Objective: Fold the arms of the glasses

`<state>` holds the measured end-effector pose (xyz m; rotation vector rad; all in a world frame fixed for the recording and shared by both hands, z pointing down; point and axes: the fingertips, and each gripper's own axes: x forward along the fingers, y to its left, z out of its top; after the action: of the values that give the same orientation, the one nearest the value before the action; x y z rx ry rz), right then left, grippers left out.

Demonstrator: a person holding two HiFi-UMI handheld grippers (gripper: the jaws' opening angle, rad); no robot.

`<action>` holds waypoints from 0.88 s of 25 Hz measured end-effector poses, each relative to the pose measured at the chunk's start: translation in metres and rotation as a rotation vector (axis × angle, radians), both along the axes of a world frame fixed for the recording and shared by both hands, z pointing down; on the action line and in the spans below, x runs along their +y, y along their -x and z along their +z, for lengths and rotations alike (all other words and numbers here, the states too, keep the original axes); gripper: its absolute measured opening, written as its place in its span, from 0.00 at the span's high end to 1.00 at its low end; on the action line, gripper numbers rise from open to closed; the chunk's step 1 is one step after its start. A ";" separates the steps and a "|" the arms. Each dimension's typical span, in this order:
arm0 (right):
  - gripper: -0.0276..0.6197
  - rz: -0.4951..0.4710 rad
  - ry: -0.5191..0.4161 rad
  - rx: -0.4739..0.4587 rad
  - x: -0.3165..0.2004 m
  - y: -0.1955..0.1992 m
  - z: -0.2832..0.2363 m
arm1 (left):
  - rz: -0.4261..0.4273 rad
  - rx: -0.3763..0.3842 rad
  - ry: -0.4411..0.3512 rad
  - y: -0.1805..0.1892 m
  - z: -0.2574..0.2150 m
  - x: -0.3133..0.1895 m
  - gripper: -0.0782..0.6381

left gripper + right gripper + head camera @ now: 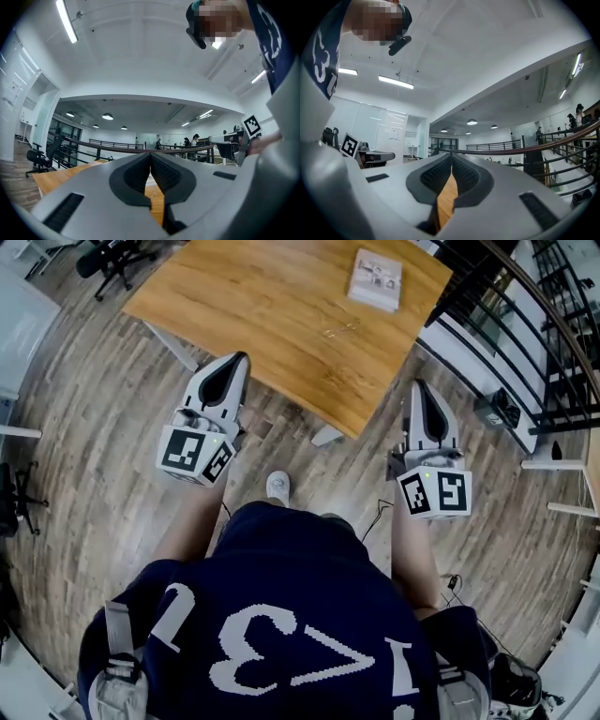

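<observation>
We are holding the left gripper [238, 360] and right gripper [421, 390] either side of the tabletop's [253, 296] near corner, both jaws pressed together, gripping nothing. We are judging this the approach: next we are needing to reach the glasses [341, 330], lying farther in, and open up.

The left gripper [239, 357] and right gripper [421, 385] are pale grey with black pads [136, 176] and black-and-white marker cubes [195, 454]. Ahead of them the table [281, 306] shows honey-brown wood grain. Beneath them the floor [103, 474] is grey-brown planks.
</observation>
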<state>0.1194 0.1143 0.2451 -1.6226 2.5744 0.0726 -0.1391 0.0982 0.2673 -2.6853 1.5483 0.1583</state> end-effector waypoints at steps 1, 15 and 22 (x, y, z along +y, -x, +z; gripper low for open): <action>0.91 0.009 0.002 0.010 -0.006 0.004 0.001 | 0.012 -0.003 0.002 0.004 0.002 -0.008 0.87; 0.91 0.002 0.044 0.069 -0.070 0.015 0.014 | 0.004 0.035 0.075 0.022 0.027 -0.062 0.87; 0.91 -0.057 -0.001 0.049 -0.132 -0.008 -0.004 | -0.065 0.022 0.041 0.005 0.011 -0.106 0.87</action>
<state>0.1278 -0.0177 0.2411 -1.5644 2.6544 0.1108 -0.1436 -0.0074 0.2782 -2.6683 1.6614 0.1557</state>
